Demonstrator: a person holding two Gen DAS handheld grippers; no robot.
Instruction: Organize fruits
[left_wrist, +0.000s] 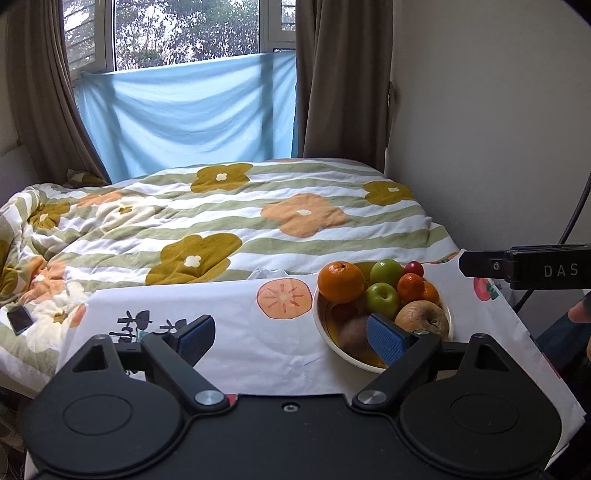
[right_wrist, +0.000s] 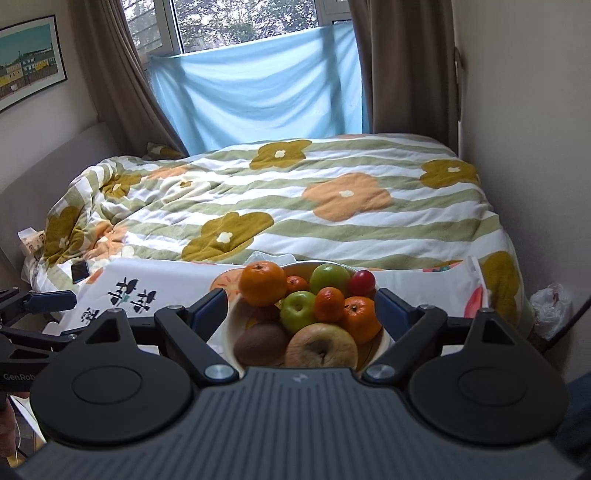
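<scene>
- Fruit fills our white bowl (right_wrist: 231, 325) on the worktop (left_wrist: 236, 332), which has a white cloth with an orange slice print (left_wrist: 284, 297)
- We hold the left tongs (left_wrist: 291, 339) over the cloth, spread wide with nothing between them; the right blue pad (left_wrist: 386, 341) sits in front of the near side of the bowl (left_wrist: 321, 325)
- We hold the right tongs (right_wrist: 301, 306) wide too, one finger on each side of the bowl, and we cannot tell if they touch it
- A big orange (right_wrist: 263, 283) sits on top at the left of the pile
- Two green apples (right_wrist: 297, 312) are in the middle, one behind the other
- A small red fruit (right_wrist: 362, 282) sits at the back right
- Little oranges (right_wrist: 360, 319) sit on the right side
- A brown kiwi (right_wrist: 260, 343) lies at the front left, touching a pale brown apple (right_wrist: 321, 347) at the front
- A bed with a flower blanket (left_wrist: 258, 214) is just behind the worktop
- A dark phone (left_wrist: 19, 319) lies on the blanket at the left
- A blue sheet (left_wrist: 192, 114) hangs over the window, with brown curtains (left_wrist: 340, 74) beside it
</scene>
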